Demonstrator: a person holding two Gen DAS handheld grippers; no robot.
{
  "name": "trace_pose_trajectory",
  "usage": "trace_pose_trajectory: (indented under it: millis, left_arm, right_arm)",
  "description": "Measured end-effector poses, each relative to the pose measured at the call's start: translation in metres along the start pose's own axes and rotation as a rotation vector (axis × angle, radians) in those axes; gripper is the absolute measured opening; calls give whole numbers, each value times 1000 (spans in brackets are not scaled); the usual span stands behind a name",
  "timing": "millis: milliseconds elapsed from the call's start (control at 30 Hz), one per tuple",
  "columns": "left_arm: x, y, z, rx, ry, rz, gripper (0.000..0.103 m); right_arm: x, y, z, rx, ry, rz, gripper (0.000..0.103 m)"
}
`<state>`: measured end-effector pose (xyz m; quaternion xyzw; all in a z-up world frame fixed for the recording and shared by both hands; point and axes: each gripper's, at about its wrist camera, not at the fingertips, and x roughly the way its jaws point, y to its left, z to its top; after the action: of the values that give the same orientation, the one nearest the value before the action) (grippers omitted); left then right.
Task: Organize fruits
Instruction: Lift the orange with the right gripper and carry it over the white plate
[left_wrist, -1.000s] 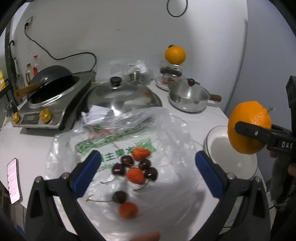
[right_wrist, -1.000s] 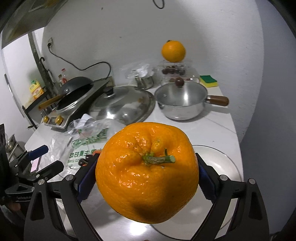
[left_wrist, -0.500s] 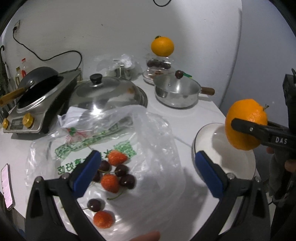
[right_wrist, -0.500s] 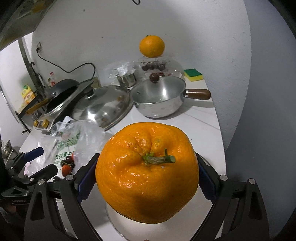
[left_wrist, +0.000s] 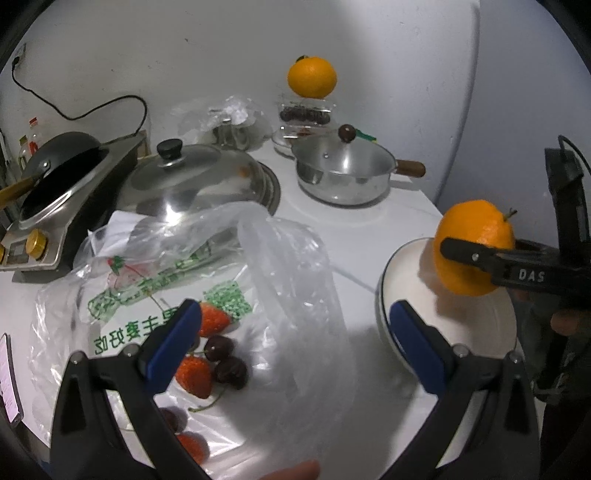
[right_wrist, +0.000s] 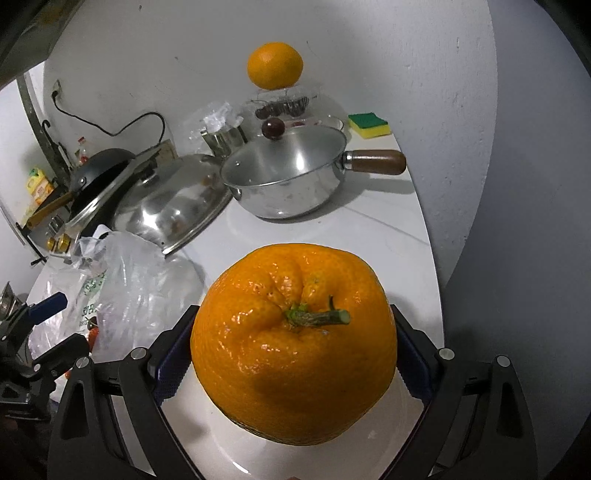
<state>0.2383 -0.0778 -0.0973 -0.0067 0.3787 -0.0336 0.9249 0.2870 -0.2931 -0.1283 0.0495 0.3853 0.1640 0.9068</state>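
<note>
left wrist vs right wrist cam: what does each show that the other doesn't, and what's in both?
Left wrist only: the phone at the counter edge, dark cherries on the plastic bag, and the right claw seen side-on, shut on the held orange above the white plate.

Right wrist only: the green-and-yellow sponge by the wall, and the held orange's stem.

Both: the second orange on the clear container, the lidded saucepan, the big steel lid, the open left claw.
</note>
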Motion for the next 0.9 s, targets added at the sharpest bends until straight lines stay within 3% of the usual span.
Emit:
trace_pose_trajectory:
  millis: [900]
  left_arm:
    - [5, -4, -4, 12, 23, -29, 102]
  right_arm:
    - [18, -1, -6, 6, 34, -73, 96]
